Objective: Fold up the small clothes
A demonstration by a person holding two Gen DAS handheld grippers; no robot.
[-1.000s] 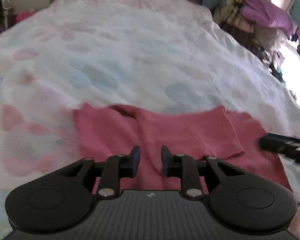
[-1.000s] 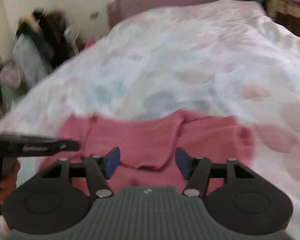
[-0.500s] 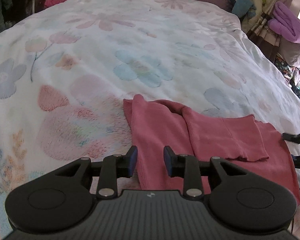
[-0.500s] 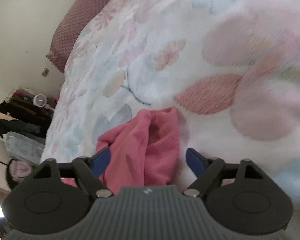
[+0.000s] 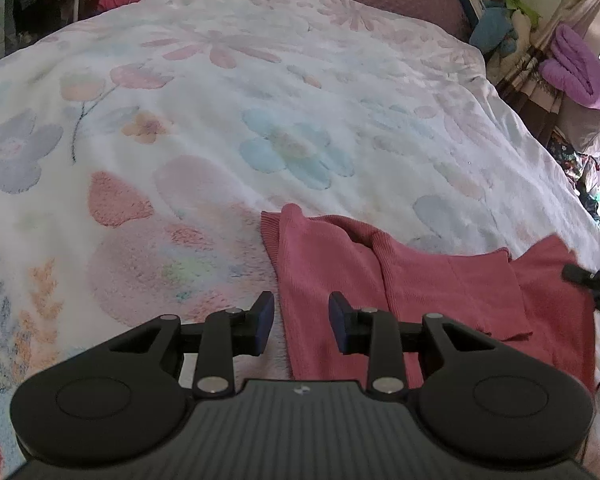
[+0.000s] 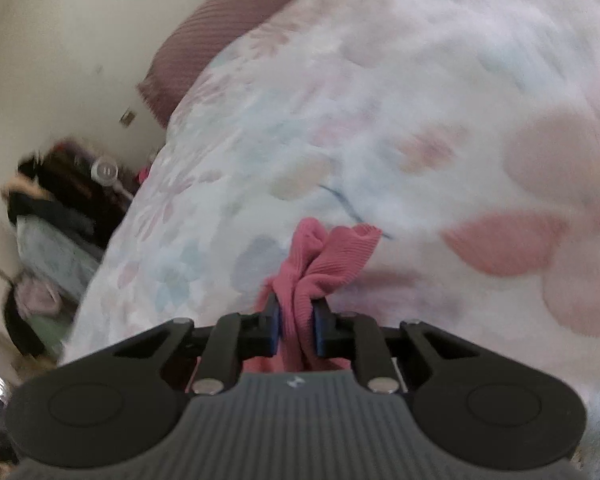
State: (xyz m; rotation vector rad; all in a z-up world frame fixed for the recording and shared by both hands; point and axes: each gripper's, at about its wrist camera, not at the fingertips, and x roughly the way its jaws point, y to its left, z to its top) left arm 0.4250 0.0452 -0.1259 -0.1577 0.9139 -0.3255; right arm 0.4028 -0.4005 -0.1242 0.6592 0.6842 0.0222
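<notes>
One soft, limp top [image 5: 439, 280]: right hand-held gripper [image 6: 296, 328] just pinched its bunched corner; left hand-held gripper [image 5: 300, 322] half-open, empty, should take the near hem.

Both wrist views low over bed [image 5: 260, 128] (shared), facing headboard.

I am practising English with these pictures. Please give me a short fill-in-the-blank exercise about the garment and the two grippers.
1. The knit garment on the floral bedspread is ____ in colour.
2. The right gripper has just closed and now pinches a bunch of ____.
3. The left gripper holds ____ between its pads.

Missing words: pink; pink fabric; nothing
</notes>
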